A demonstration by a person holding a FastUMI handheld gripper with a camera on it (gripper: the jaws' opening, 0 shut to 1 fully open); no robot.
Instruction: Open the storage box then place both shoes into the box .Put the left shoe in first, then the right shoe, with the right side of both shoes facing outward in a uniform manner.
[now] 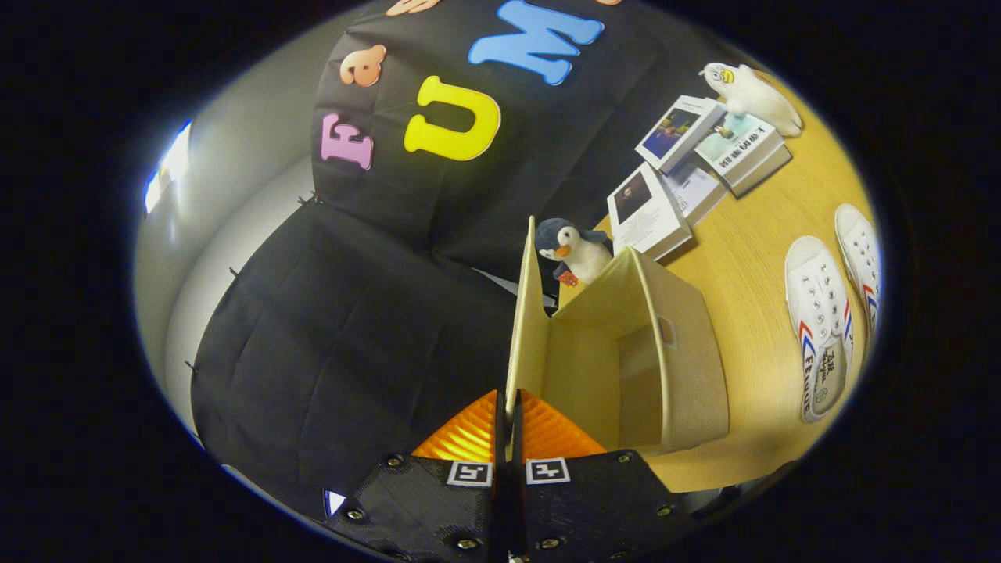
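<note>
Now tool (508, 407) clamped on upright lid (525, 328).

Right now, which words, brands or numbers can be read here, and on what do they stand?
Shoe nearer the box, side and insole: lettering too blurred to read.
Top book cover: print too small.
Gripper, shut on the box lid: square markers, no words.

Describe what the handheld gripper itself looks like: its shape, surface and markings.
The gripper has two ribbed, wedge-shaped fingers tapering forward from a black, layered plastic body fixed with small metal screws. A square black-and-white coded marker sits at each finger's base.
</note>
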